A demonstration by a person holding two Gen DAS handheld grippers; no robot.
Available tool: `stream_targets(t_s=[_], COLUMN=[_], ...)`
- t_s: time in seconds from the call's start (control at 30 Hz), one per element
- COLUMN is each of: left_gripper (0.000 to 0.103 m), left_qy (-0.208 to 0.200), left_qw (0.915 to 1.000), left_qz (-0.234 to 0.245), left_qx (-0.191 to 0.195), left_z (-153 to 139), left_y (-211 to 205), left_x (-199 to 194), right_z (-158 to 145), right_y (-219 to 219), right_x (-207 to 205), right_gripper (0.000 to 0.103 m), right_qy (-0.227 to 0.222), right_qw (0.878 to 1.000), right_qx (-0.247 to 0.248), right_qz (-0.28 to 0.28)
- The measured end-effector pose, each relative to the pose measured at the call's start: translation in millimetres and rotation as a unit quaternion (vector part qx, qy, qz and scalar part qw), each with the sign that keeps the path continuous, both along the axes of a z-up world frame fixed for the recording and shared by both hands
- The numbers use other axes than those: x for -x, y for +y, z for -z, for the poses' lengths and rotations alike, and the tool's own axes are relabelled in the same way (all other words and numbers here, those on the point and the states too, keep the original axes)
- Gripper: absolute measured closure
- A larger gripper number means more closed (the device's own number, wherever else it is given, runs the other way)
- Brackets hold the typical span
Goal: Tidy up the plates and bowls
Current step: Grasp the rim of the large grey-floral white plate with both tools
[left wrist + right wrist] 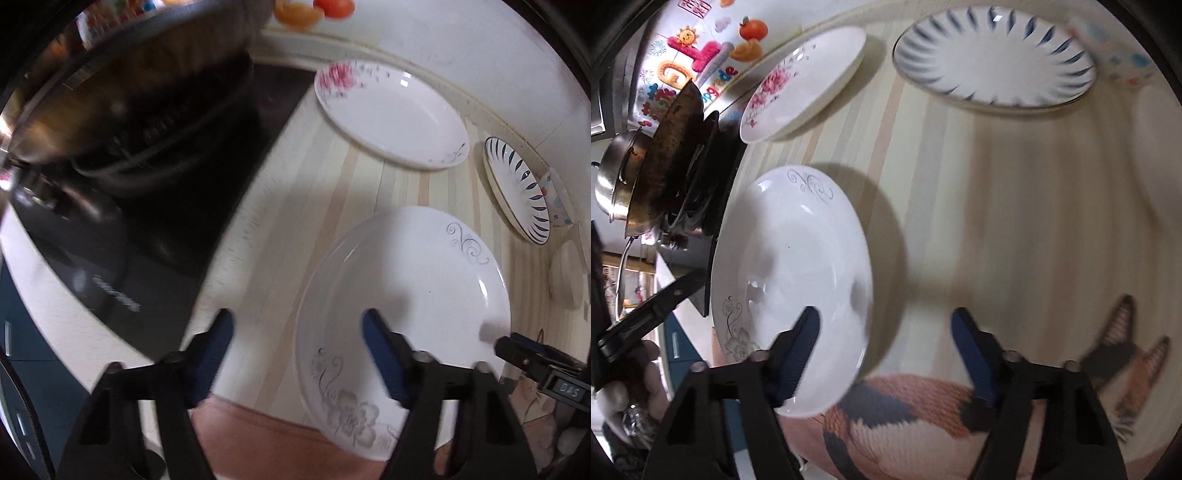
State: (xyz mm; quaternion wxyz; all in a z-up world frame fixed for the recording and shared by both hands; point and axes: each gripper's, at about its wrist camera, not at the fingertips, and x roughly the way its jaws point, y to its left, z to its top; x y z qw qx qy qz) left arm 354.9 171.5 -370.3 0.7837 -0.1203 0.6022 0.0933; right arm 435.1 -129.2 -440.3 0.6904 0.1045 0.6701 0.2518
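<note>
On the striped counter (1015, 177), three plates; stove (155, 206) alongside.

Glossy white plate (406, 295), striped wood-look counter (369, 177), shiny metal pot (613, 184)

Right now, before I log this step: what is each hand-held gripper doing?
Left hand-held gripper: open, holding nothing, over the near rim of the grey-flowered plate.
Right hand-held gripper: open, holding nothing.

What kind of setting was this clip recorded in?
Most likely a home kitchen: a dark cooktop carries a wok and a steel pot, and several plates, such as the pink-flowered plate, sit on the striped counter beside it.
</note>
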Motion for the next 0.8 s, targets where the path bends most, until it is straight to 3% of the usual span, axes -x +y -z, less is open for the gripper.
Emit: stream_targets(t_s=[0.07, 0.13, 0.27, 0.47, 0.8], left_gripper=[0.052, 0.060, 0.074, 0.074, 0.074], left_qy=[0.006, 0.012, 0.020, 0.022, -0.002], left_qw=[0.9999, 0.9996, 0.9988, 0.9992, 0.9992], left_qz=[0.002, 0.005, 0.004, 0.007, 0.023], left_qx=[0.013, 0.024, 0.045, 0.033, 0.032], left_z=[7.2, 13.3, 21.1, 14.0, -22.4], left_y=[-1.0, -1.6, -2.4, -9.7, -38.4], left_x=[-2.9, -4.1, -3.4, 1.6, 15.4], right_z=[3.8, 6.2, 9.4, 7.3, -12.0], right_y=[3.9, 8.3, 16.5, 23.3, -24.6], right_x=[-1.9, -6.3, -8.0, -8.3, 6.2], right_gripper=[0.049, 0.076, 0.088, 0.089, 0.089], right_qy=[0.000, 0.004, 0.014, 0.004, 0.011], right_qw=[1.000, 0.999, 0.999, 0.999, 0.998], right_qx=[-0.018, -0.035, -0.049, -0.039, -0.056], right_qz=[0.002, -0.003, -0.017, -0.024, 0.006])
